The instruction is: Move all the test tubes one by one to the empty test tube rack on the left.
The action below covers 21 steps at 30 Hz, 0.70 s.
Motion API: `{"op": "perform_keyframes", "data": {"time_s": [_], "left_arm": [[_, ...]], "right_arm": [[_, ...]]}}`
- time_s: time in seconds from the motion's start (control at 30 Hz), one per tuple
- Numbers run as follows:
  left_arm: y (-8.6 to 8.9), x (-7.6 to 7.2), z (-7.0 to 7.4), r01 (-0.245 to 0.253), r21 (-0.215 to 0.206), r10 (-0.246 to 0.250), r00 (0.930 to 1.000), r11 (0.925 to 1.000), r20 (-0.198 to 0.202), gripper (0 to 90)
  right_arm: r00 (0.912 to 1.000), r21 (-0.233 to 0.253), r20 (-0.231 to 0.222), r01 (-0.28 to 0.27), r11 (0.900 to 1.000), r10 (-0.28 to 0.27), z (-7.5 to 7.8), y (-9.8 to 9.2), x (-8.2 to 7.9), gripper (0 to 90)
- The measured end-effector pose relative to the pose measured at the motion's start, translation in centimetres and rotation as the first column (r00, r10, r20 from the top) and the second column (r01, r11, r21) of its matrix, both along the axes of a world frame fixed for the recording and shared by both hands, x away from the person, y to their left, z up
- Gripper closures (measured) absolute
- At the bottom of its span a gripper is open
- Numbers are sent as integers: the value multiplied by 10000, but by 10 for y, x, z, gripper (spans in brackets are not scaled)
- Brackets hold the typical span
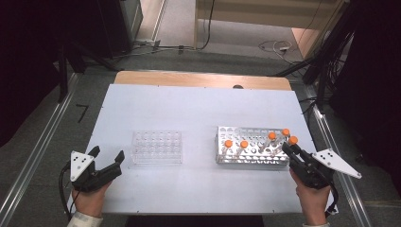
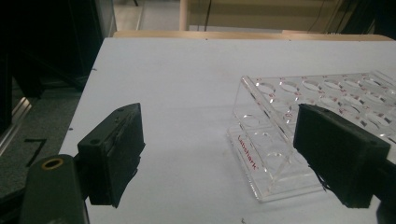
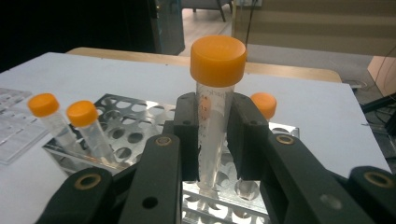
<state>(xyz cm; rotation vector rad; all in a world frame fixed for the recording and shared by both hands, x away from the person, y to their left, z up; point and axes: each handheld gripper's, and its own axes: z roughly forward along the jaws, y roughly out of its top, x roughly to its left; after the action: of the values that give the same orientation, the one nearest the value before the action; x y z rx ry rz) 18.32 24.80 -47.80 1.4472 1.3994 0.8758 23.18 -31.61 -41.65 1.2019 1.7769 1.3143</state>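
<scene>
A metal tube rack (image 1: 250, 158) (image 3: 130, 116) stands right of the table's middle and holds several clear tubes with orange caps (image 1: 244, 144). My right gripper (image 1: 292, 150) (image 3: 212, 140) is at the rack's right end, shut on one orange-capped tube (image 3: 214, 116) (image 1: 293, 141) that stands upright between its jaws, its lower end among the rack's holes. A clear plastic rack (image 1: 156, 147) (image 2: 299, 126) with nothing in its holes sits left of the middle. My left gripper (image 1: 108, 158) (image 2: 219, 154) is open, just left of that rack, with nothing between its jaws.
The white table top (image 1: 189, 109) has a wooden strip (image 1: 203, 79) at its far edge. Metal rails (image 1: 38, 151) run along both sides on the floor. Cables (image 1: 274, 47) lie on the floor beyond the table.
</scene>
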Motion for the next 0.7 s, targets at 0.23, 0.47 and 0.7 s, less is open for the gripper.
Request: {"op": "perform_keyframes", "data": {"time_s": [0.23,0.47,0.7], "left_arm": [[-2,-1,1,66,3,-66,10000,10000,36,159],[-5,-1,1,161,-19,-160,9998,9999,90,159],[-11,-2,2,346,-91,-345,9993,9994,138,160]], "right_arm": [[9975,222,-204,-670,9975,674,2,8,-9,727],[9893,185,-354,-1406,9899,1412,-1,24,-15,727],[9749,-37,-594,-2150,9766,2144,-10,50,-17,727]]}}
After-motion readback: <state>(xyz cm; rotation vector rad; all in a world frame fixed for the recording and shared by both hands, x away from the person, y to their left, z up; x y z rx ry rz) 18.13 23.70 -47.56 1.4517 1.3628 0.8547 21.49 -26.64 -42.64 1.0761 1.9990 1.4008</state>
